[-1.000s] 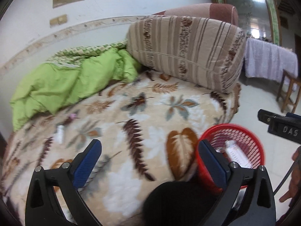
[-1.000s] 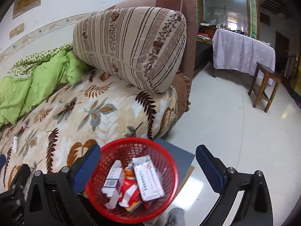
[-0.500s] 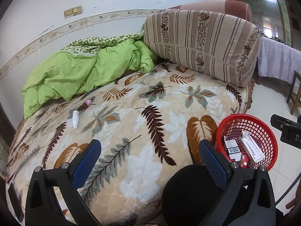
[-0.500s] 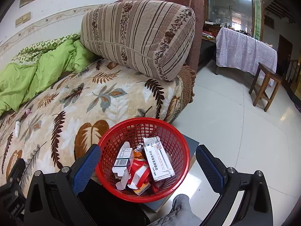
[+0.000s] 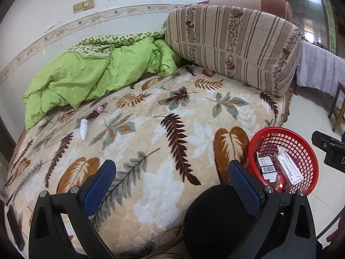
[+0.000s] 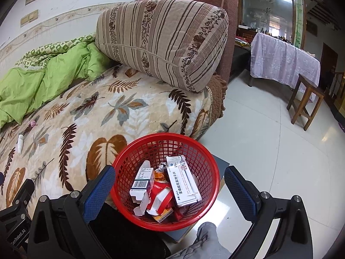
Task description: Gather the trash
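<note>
Currently both grippers hang empty, jaws spread wide: the left gripper [image 5: 172, 185] above the leaf-patterned blanket [image 5: 163, 133], the right gripper [image 6: 168, 185] over the red basket [image 6: 133, 159], which already holds crumpled cartons [image 6: 183, 181] beside the bed's edge. Remaining trash, a small white bottle [image 5: 83, 129] and a tiny pink scrap [image 5: 100, 109], lies well apart from the left gripper, near the green quilt [image 5: 86, 77]. The bottle looks light, rigid and smooth, likely to roll on plush fabric; pinching across its middle seems safest

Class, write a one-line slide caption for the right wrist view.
Open right gripper above a red basket of discarded cartons beside the leaf-patterned bed.
</note>
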Tool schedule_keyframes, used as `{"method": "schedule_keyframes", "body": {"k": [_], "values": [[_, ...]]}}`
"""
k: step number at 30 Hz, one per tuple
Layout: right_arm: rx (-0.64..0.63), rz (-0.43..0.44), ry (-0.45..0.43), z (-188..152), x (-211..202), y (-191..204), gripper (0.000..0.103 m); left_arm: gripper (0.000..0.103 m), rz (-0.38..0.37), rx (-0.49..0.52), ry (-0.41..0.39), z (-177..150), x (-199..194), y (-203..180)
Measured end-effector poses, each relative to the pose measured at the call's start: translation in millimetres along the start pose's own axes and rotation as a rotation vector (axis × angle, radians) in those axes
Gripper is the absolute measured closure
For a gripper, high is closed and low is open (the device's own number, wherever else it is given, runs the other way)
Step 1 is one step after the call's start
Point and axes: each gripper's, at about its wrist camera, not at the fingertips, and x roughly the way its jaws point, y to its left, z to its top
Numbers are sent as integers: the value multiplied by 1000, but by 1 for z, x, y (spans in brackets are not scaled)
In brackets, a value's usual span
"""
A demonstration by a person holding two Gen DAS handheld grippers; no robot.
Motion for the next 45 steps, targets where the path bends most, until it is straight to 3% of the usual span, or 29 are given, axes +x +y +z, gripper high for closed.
{"method": "schedule_keyframes", "body": {"k": [45], "values": [[-20,0,31,-3,5,5,2,0,4,13,8,-3,2,-5]]}}
